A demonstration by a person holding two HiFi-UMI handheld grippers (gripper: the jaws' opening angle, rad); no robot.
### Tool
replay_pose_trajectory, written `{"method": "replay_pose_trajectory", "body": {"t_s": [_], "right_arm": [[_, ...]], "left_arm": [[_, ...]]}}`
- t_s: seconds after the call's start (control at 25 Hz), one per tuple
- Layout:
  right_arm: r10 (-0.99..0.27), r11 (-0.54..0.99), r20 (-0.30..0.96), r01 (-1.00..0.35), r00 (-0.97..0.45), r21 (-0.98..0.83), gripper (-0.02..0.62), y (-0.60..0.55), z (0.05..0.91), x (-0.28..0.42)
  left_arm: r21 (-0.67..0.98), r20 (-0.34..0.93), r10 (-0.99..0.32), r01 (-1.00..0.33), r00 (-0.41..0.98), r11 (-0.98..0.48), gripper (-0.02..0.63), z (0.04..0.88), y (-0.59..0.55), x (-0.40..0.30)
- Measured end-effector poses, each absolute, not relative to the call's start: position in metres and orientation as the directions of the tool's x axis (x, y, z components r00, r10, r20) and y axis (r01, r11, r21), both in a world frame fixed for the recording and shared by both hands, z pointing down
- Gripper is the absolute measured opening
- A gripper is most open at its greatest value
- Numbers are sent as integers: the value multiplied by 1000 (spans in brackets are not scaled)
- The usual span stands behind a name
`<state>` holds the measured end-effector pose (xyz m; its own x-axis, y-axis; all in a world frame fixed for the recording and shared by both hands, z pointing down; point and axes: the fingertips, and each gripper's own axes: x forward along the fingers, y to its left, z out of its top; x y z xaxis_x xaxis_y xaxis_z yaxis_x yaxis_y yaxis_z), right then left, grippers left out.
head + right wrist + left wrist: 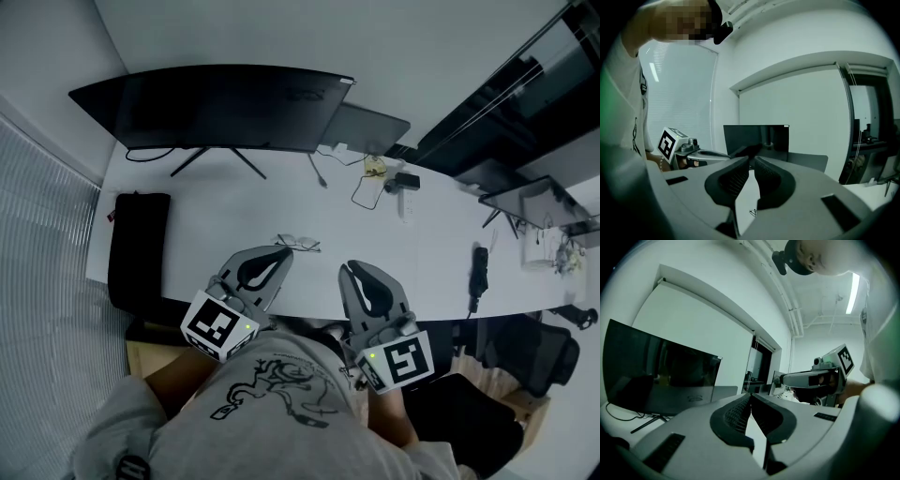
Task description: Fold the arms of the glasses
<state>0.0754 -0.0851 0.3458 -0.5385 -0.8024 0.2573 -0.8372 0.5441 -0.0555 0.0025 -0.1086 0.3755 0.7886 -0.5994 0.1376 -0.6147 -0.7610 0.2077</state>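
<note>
The thin-framed glasses lie on the white table, arms spread, just beyond my left gripper. That gripper hangs above the table's near edge, jaws shut and empty. My right gripper hovers beside it to the right, also shut with nothing held. In the left gripper view the left gripper has its pads meeting at the tips and the right gripper is level with it. In the right gripper view the right gripper points over the table, and a bit of the glasses shows low between its jaws.
A wide dark monitor stands at the back of the table, a closed laptop to its right. A black bag lies at the left end. Cables and an adapter sit behind the glasses; a black device lies right.
</note>
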Motion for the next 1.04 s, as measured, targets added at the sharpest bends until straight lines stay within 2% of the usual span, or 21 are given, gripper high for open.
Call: {"method": "replay_pose_trajectory", "body": {"t_s": [1.04], "right_arm": [[-816, 525, 270, -851, -511, -26, 43, -77, 343, 79]], "left_arm": [[185, 130, -588, -602, 798, -776, 21, 367, -100, 3]]}}
